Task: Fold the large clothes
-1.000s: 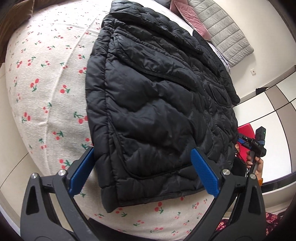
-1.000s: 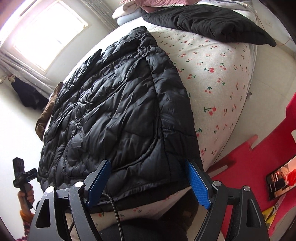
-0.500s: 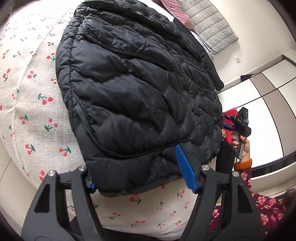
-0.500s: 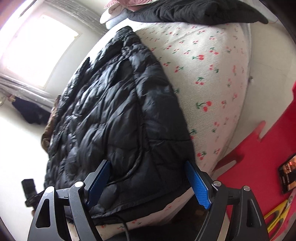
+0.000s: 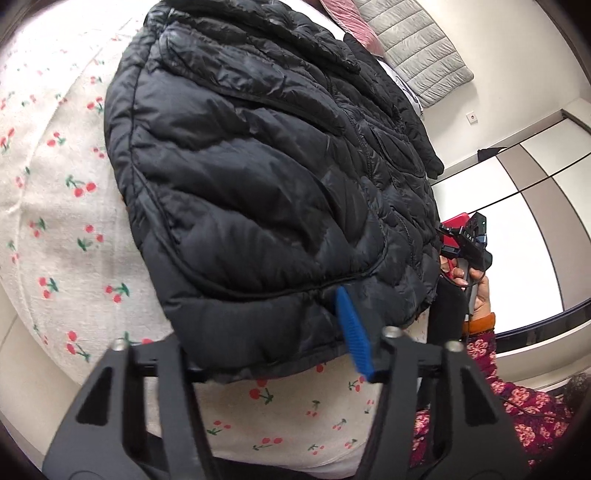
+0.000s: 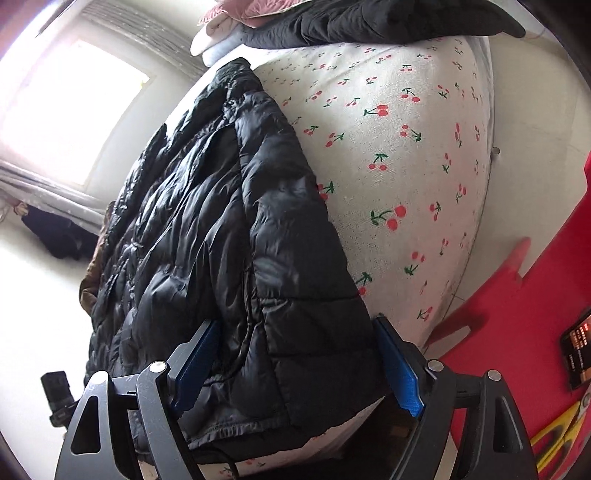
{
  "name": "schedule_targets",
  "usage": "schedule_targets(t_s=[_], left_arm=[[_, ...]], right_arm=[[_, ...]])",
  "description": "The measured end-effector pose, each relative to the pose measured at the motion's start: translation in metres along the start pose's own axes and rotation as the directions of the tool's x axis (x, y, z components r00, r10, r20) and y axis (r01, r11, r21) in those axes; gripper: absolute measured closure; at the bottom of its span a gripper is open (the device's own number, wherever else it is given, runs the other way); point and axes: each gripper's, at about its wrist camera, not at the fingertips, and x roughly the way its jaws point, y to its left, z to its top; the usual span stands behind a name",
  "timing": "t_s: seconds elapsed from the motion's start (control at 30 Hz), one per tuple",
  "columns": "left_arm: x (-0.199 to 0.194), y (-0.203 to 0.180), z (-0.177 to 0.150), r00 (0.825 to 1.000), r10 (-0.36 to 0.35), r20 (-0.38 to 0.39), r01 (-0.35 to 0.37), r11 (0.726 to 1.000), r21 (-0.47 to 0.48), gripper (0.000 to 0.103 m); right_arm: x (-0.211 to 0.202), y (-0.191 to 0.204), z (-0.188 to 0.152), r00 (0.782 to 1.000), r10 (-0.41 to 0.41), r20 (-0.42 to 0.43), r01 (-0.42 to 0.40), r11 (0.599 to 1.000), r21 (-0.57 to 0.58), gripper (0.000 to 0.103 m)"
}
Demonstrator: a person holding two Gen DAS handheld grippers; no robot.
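A black quilted puffer jacket [image 5: 266, 177] lies spread on a bed with a cherry-print sheet [image 5: 55, 221]. My left gripper [image 5: 269, 332] is open, its jaws around the jacket's bottom hem near the left corner; the left blue pad is hidden under the fabric, the right pad [image 5: 352, 332] lies on top. In the right wrist view the same jacket [image 6: 207, 240] shows. My right gripper [image 6: 295, 369] is open with its blue pads [image 6: 399, 369] either side of the hem's right corner at the bed's front edge.
A second black garment [image 6: 369, 22] and pink and grey bedding [image 5: 417, 48] lie at the head of the bed. Red foam floor mats [image 6: 517, 350] and a phone [image 6: 578, 350] lie beside the bed. A wardrobe [image 5: 535, 203] stands behind.
Both grippers have moved forward onto the jacket's hem. The left jaws have narrowed over the hem and its left pad has gone under the fabric. The right jaws stay wide.
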Motion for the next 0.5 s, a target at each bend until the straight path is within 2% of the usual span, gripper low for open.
schedule_targets(t_s=[0.03,0.1,0.2,0.23,0.37,0.5], left_arm=[[0.002,0.002,-0.001,1.000,-0.023,-0.011,0.022,1.000,-0.016,0.068],[0.005,0.002,-0.002,0.999,-0.039,-0.017,0.038,0.999,-0.029,0.079],[0.003,-0.002,-0.005,0.999,-0.050,0.020,0.051,0.999,-0.020,0.092],[-0.001,-0.007,-0.007,0.998,-0.049,0.048,0.050,0.999,-0.005,0.093],[-0.024,-0.021,-0.011,0.984,-0.094,0.151,0.088,0.995,0.049,0.096],[-0.058,-0.033,-0.016,0.951,-0.172,0.256,0.147,0.983,0.112,0.097]], right_arm=[[-0.002,0.001,-0.003,1.000,-0.001,0.001,0.001,1.000,-0.010,0.026],[-0.007,0.003,-0.008,1.000,-0.001,0.009,0.001,1.000,-0.021,0.038],[-0.021,0.008,-0.016,0.998,0.059,0.024,-0.058,0.998,-0.035,0.069],[-0.024,0.011,-0.017,0.994,0.102,0.029,-0.100,0.994,-0.040,0.086],[-0.045,0.028,-0.022,0.980,0.184,0.076,-0.178,0.981,-0.081,0.091],[-0.067,0.049,-0.027,0.961,0.254,0.109,-0.240,0.962,-0.132,0.092]])
